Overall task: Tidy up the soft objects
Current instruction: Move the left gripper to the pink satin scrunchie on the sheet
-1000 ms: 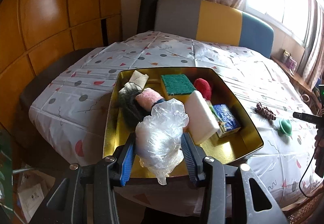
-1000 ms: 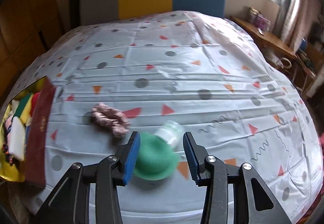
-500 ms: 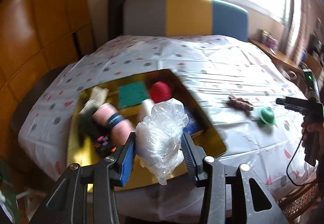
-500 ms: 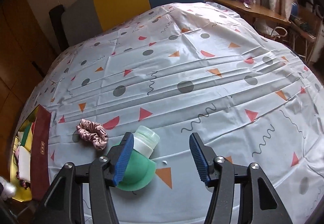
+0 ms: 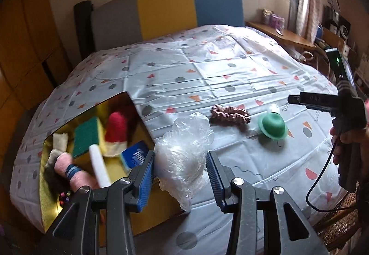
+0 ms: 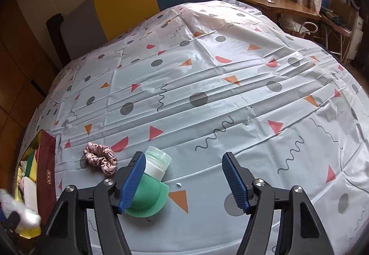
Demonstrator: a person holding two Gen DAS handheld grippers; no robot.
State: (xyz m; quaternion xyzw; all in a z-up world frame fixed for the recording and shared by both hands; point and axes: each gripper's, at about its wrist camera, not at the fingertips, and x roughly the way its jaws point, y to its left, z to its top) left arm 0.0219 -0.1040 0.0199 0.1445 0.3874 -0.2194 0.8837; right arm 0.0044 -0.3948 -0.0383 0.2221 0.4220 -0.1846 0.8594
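gripping a crumpled clear plastic bag (image 5: 184,158), left tongs (image 5: 181,175) hang right of the gold box (image 5: 49,204); right tongs (image 6: 184,183) gape wide, empty, beside the green silicone bottle (image 6: 150,190).

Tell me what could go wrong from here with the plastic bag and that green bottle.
1. The crumpled plastic bag sits between the left gripper fingers, with loose film hanging below; it might slip out or snag on the gold tray rim.
2. The right gripper is open with the green bottle against its left finger rather than centred, so closing now may push it aside.
3. The pink scrunchie lies beside the bottle and could get dragged along.
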